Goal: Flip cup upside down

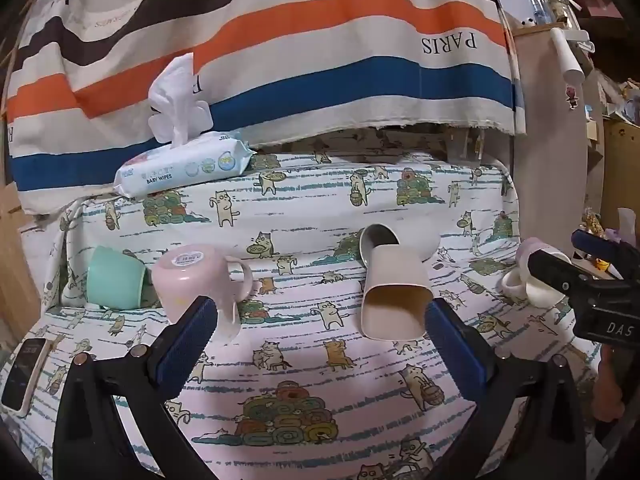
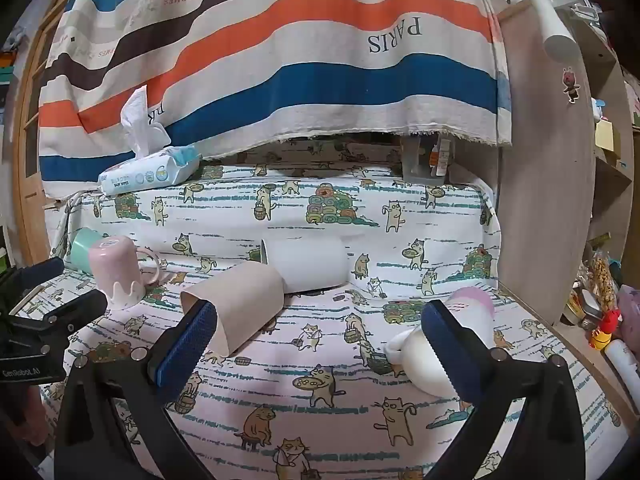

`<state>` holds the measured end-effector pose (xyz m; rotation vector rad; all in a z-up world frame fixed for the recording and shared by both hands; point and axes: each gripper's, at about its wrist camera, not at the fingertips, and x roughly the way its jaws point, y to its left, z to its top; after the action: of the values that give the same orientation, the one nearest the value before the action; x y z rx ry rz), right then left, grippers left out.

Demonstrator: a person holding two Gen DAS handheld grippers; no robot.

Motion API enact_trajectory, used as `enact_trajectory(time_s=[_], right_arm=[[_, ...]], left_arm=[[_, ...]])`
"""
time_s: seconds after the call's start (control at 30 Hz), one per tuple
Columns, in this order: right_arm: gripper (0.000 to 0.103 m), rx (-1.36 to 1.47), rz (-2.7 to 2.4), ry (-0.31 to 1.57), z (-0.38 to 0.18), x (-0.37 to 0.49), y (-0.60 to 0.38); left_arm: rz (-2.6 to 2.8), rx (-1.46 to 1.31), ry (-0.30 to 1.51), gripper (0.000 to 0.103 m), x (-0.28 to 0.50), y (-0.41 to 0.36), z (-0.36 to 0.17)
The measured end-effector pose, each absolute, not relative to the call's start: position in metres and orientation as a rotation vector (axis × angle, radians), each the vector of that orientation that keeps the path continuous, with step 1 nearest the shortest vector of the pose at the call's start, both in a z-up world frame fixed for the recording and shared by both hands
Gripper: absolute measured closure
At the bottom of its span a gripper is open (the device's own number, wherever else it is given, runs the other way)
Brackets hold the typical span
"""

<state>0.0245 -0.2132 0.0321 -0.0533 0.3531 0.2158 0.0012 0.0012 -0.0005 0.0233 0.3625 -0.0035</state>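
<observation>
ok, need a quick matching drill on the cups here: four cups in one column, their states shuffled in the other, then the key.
Cups:
1. pink mug
2. beige cup
3. white cup
4. green cup

States:
A. on its side behind the pink mug
B. upside down, sticker on base
C. on its side, opening toward the left wrist camera
D. on its side behind the beige one

Pairs: 1-B, 2-C, 3-D, 4-A

Matt plastic beige cup (image 1: 394,294), glossy pink mug (image 1: 192,280), printed cloth tablecover (image 1: 304,364), crinkly plastic wipes pack (image 1: 184,168).
</observation>
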Motion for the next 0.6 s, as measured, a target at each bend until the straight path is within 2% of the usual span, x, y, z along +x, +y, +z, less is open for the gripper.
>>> enact_trajectory(time_s=[0.17, 0.6], right_arm=[[0.0, -0.052, 0.214, 0.35, 0.032, 0.024, -0.213], [0.0, -0.05, 0.209, 0.354, 0.033, 0.024, -0.214]], left_arm=[[0.055, -0.055, 0.341, 0.0, -0.001, 0.021, 0.0], [0.048, -0.013, 0.313, 0.0, -0.013, 0.011, 0.003]])
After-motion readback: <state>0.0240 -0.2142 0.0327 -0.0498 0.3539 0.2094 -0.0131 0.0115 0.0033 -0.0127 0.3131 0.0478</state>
